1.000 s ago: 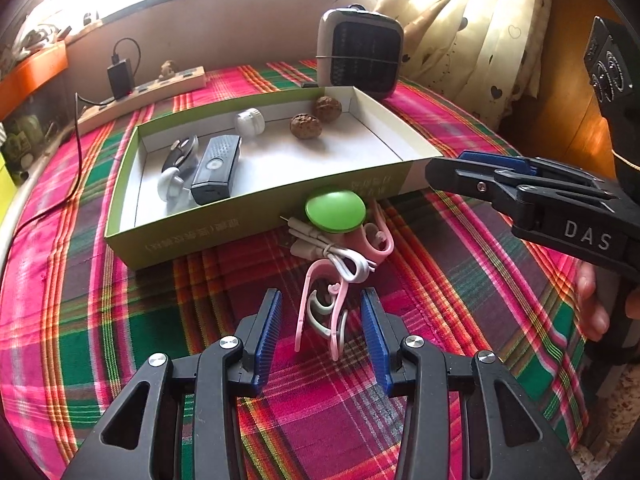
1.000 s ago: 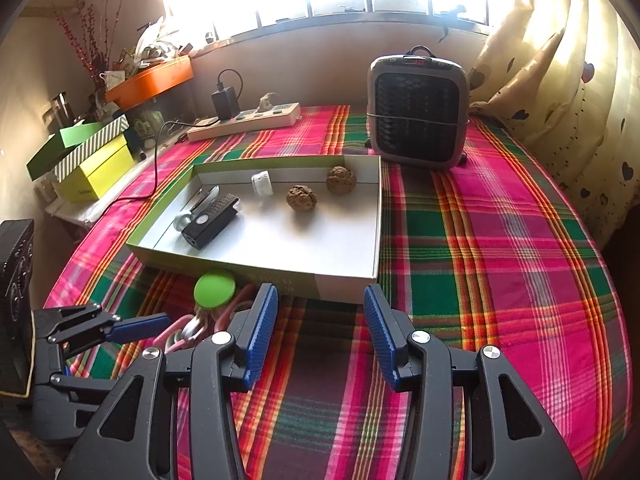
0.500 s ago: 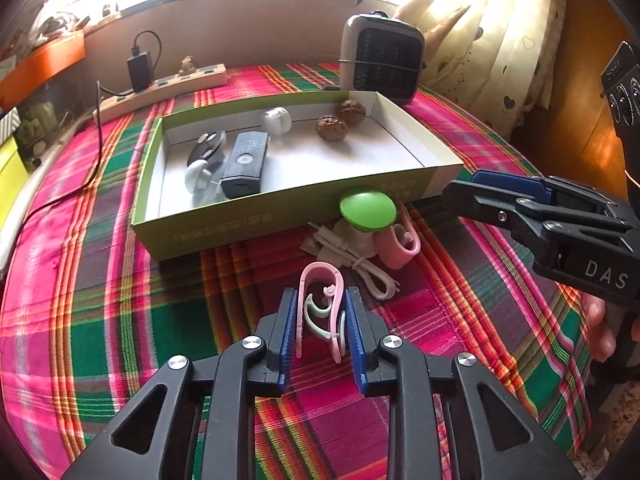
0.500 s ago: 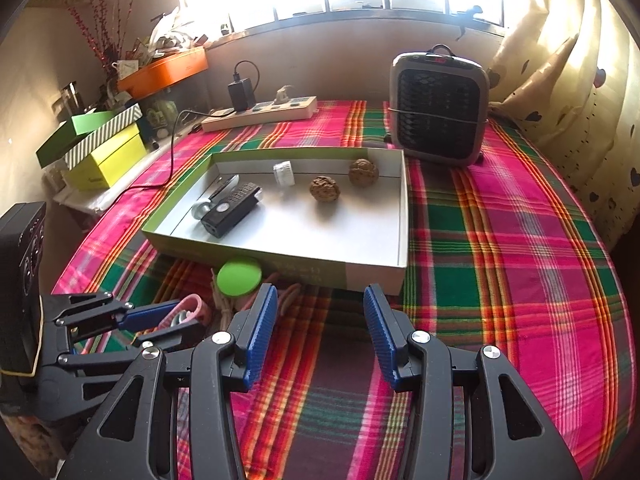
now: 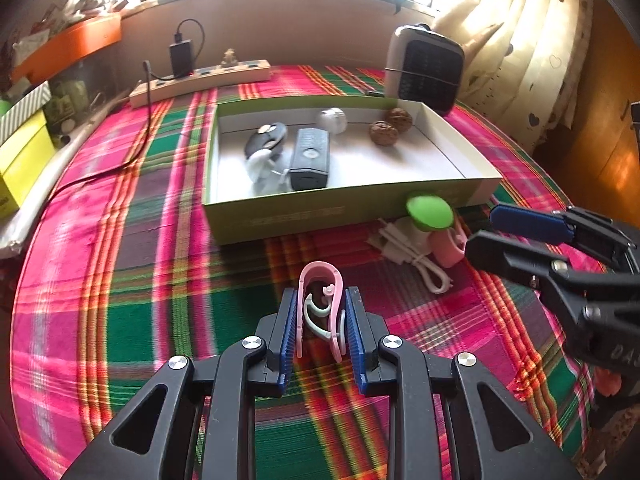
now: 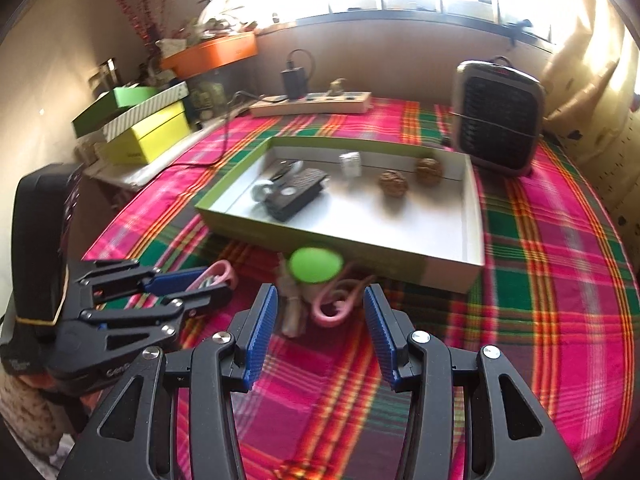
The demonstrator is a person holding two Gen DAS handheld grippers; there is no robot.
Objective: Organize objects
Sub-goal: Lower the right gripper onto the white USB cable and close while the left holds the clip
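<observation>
My left gripper (image 5: 321, 293) is shut on a pink clip (image 5: 320, 278) with a pale green inner piece, just above the plaid cloth in front of the green box (image 5: 304, 216). The right wrist view shows the same left gripper (image 6: 206, 283) at lower left with the clip (image 6: 224, 272) between its pads. My right gripper (image 6: 320, 294) stands open and holds nothing, close over a green disc (image 6: 316, 264), a coiled white cable (image 6: 292, 312) and a second pink clip (image 6: 332, 308). In the left wrist view the right gripper (image 5: 484, 230) comes in from the right.
The box holds a black remote (image 5: 309, 158), a grey fob (image 5: 266, 140), a small white piece (image 5: 332, 120) and two walnuts (image 5: 383, 133). Behind it stand a heater (image 5: 426, 68) and a power strip (image 5: 200, 78). Yellow and green boxes (image 6: 152, 136) are stacked at far left.
The left gripper's jaws have shut on the pink clip that lay between them. The right gripper has shifted left, so the green disc and cable now sit between its fingers.
</observation>
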